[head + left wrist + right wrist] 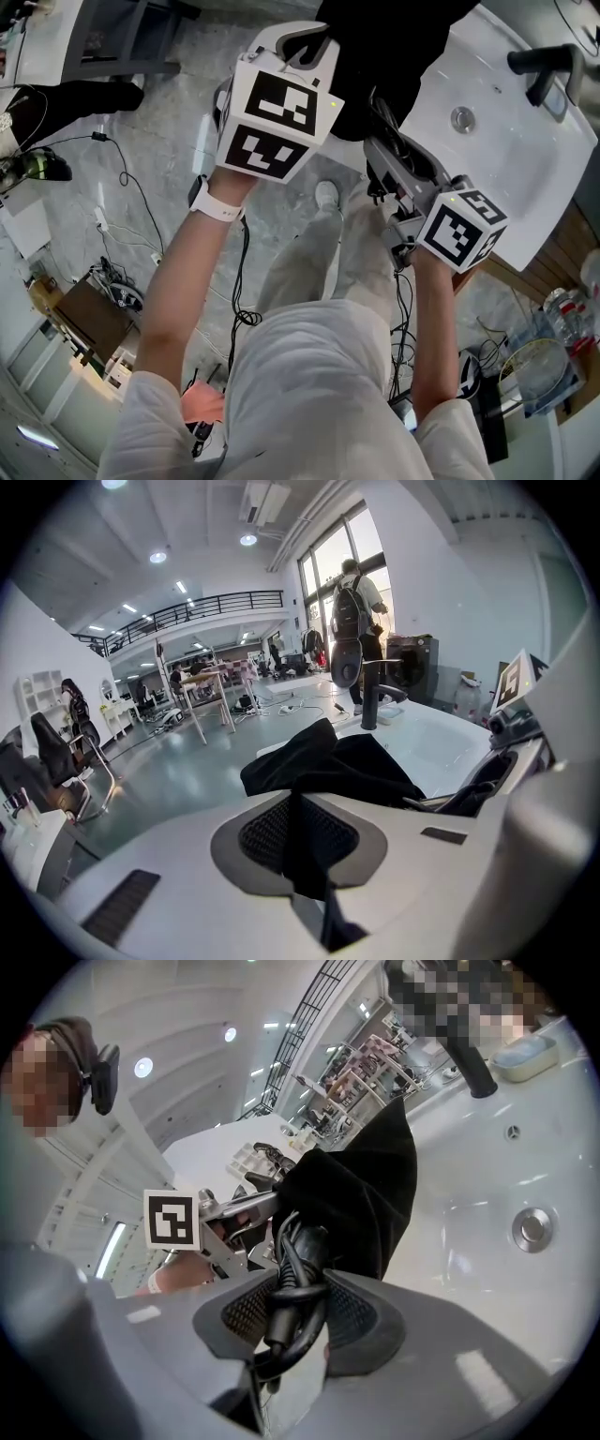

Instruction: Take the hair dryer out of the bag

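A black cloth bag [375,56] hangs over the edge of a white basin. My left gripper [311,39] is shut on a fold of the bag [347,766], and the fabric is pinched between its jaws [298,841]. My right gripper [382,142] comes in from the right and is shut on the hair dryer [298,1260]. The dryer's black handle, with its cord wound round it, sticks out of the bag's mouth [366,1185]. The rest of the dryer is hidden inside the bag. The left gripper [251,1209] shows beside the bag in the right gripper view.
The white basin [506,122] with a round drain [462,118] and a black faucet [548,66] lies right of the bag. Cables [122,187] and boxes are strewn on the grey floor below. A person with a backpack [356,611] stands beyond the basin.
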### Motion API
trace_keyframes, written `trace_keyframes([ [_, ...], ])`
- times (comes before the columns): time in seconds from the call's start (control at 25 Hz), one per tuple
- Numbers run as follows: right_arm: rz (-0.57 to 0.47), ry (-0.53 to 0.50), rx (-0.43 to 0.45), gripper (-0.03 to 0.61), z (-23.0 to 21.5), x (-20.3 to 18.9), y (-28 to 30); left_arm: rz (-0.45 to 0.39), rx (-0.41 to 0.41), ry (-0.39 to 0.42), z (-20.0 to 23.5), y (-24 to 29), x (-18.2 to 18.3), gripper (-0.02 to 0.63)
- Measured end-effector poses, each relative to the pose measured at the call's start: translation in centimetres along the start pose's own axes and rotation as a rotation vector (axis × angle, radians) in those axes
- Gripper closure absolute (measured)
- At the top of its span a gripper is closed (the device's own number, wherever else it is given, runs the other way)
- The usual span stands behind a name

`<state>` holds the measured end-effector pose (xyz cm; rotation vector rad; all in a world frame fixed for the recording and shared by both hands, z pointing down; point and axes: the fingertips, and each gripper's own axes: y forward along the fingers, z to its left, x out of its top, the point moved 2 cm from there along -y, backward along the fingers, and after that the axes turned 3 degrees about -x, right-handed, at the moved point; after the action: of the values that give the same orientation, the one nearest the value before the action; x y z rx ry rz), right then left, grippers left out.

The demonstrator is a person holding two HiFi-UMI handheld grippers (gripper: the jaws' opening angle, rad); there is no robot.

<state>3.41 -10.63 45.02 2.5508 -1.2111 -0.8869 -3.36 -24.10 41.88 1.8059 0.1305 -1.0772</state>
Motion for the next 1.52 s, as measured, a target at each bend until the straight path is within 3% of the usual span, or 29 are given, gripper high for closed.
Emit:
trace_keyframes([
  [0.4,0.049,-0.010,0.091,0.426,0.6,-2.2,-3.8,0.020,-0.011,0.015,-1.2,-1.2,-0.6,0.589],
  [0.48,0.055,-0.007,0.104,0.426,0.8,-2.5,-4.3,0.018,-0.043,-0.015,-1.4,-1.3,-0.8,0.589],
  [0.6,0.067,-0.011,0.105,0.426,0.8,-3.0,-4.8,-0.007,-0.110,-0.131,-1.5,-1.2,-1.1,0.588],
  [1.04,0.050,-0.002,0.122,0.426,1.2,-4.2,-7.1,-0.014,-0.203,-0.197,-2.7,-1.5,-2.4,0.502],
  [1.36,0.041,0.022,0.162,0.426,4.9,-6.4,-11.8,-0.040,-0.248,-0.197,-5.9,-6.8,-0.9,0.488],
  [1.52,0.087,0.026,0.191,0.426,5.3,-8.1,-12.4,-0.013,-0.259,-0.161,-7.0,-6.6,-0.8,0.503],
])
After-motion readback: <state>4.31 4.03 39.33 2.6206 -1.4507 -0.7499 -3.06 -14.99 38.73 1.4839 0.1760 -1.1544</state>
